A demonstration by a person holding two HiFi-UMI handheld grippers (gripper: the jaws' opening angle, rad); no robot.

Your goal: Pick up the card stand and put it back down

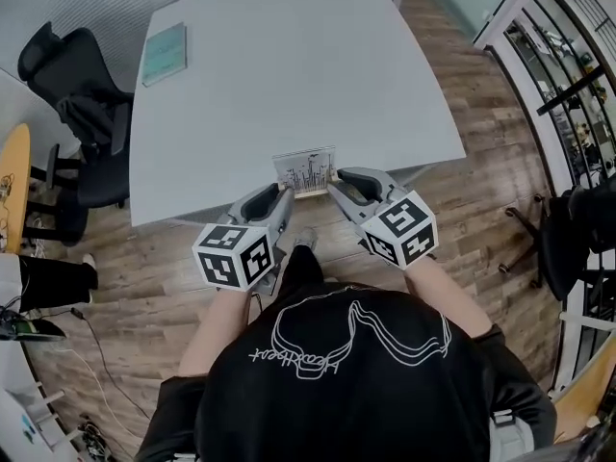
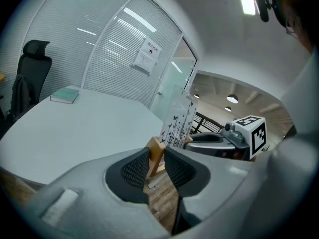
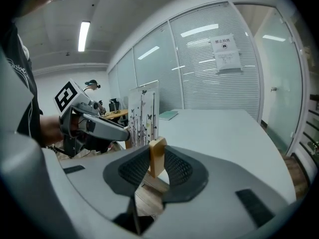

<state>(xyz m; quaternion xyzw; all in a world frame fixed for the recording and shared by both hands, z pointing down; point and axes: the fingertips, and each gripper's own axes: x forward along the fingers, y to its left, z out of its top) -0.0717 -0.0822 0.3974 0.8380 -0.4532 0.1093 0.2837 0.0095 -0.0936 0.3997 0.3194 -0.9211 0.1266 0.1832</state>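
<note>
Head view: we are holding the card stand (image 1: 305,171) between both tools. The left gripper (image 1: 285,196) is pinching one end of its wooden base (image 2: 155,154) and the right gripper (image 1: 336,184) the other, near the table (image 1: 289,65) edge just ahead. Risk: hands drifting apart or twisting, and the base slipping out.

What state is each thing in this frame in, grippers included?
card stand: upright, gripped at both ends of its wooden base
left gripper: shut on card stand
right gripper: shut on card stand
book: closed, flat on the table
</note>
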